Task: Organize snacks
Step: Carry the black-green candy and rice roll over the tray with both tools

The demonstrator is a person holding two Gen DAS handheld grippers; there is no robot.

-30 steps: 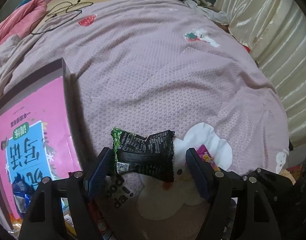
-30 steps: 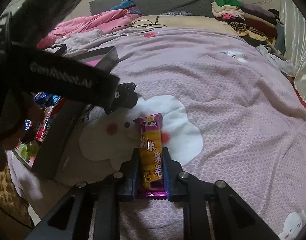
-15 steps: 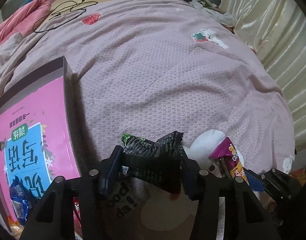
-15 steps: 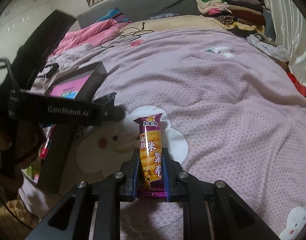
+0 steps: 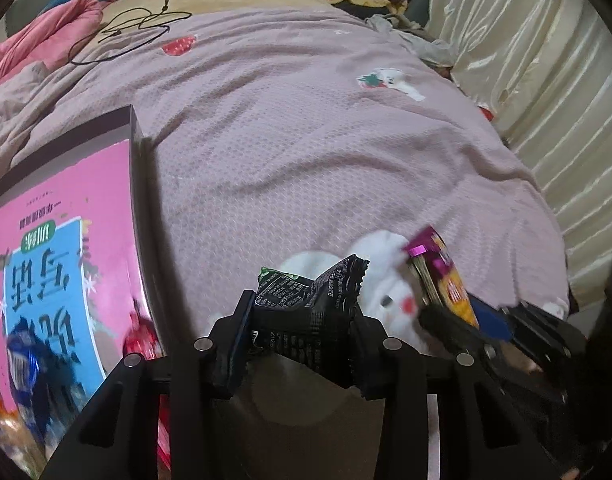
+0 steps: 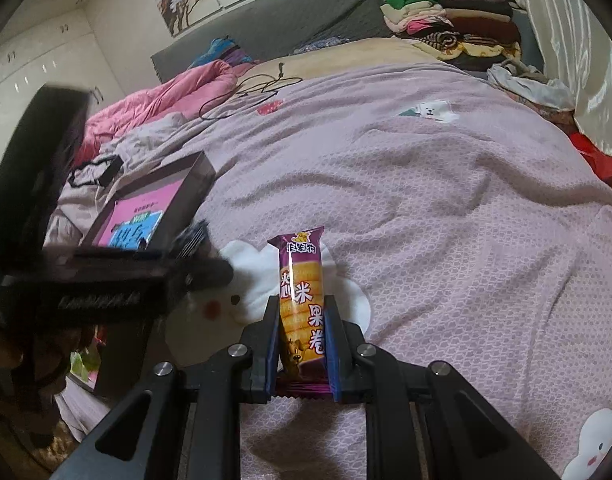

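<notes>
A crumpled black snack packet (image 5: 306, 316) sits between the pads of my left gripper (image 5: 301, 312), whose jaws are closing and press on both its sides, just above the lilac blanket. My right gripper (image 6: 301, 308) is shut on a purple and orange rice-roll packet (image 6: 301, 276), which stands upright and clear of the blanket. The same packet (image 5: 442, 280) shows at the right of the left wrist view. A dark-walled box (image 5: 135, 152) with a pink printed bottom lies to the left; it holds a blue packet (image 5: 25, 352) and a red one (image 5: 139, 340).
The lilac blanket (image 5: 306, 140) covers the bed, with a white cloud print (image 6: 245, 292) under both grippers. A black cable (image 5: 133, 28) and a pink quilt (image 5: 33, 40) lie far left. Folded clothes (image 6: 446, 20) are stacked at the back, and a cream curtain (image 5: 546, 80) hangs on the right.
My left jaws have closed in on the black packet and crumpled it. My right gripper has raised the purple packet off the blanket and rolled it more upright.
</notes>
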